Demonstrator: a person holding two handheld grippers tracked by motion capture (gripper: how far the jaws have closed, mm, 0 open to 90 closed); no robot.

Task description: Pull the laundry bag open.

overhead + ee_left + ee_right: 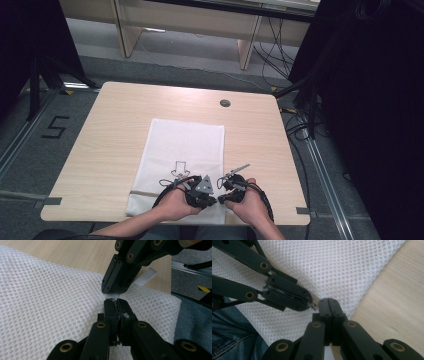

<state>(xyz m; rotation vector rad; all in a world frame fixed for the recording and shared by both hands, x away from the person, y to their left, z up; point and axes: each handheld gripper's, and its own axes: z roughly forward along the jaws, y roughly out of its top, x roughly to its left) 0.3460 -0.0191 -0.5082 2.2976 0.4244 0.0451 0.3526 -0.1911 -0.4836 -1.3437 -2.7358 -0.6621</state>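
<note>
White mesh bag [50,302] pinched by left gripper [115,301]; right gripper [329,301] alongside.

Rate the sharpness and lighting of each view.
High view: evenly lit on the table, both sides black, the mesh bag soft and low in detail. Left gripper view: mesh crisp around the left gripper, near linkage blurred. Right gripper view: weave sharp, right gripper a dark silhouette.
</note>
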